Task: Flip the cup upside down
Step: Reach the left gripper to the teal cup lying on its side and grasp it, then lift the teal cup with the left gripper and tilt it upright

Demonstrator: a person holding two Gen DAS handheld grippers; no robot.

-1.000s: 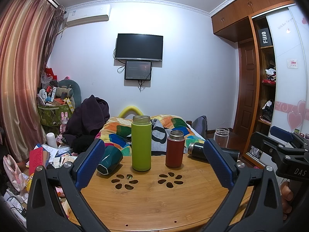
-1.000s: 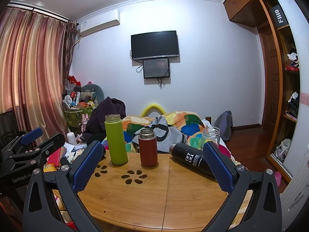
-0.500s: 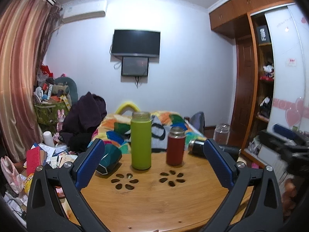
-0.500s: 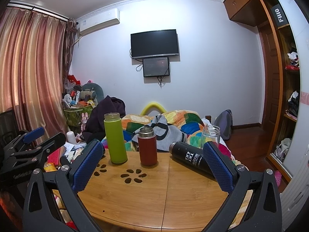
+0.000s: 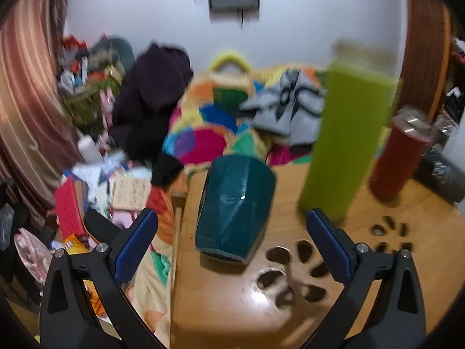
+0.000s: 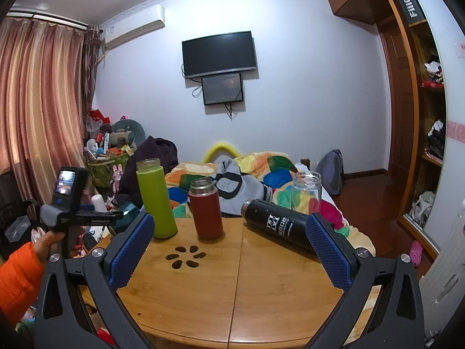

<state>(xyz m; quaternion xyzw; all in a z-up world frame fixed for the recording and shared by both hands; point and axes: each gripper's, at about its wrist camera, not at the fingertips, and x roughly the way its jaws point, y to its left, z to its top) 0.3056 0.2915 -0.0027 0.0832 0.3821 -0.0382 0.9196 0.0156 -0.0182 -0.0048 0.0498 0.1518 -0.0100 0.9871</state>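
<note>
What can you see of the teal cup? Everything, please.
The teal cup is dark teal with faceted, glossy sides, ceramic by its look. It lies tipped on the wooden table near the left edge, narrow base toward the camera, wider end pointing away, left of the green bottle. The left hand-held gripper is open with the cup between its pads, not touching it. The right wrist view shows only a sliver of the cup.
</note>
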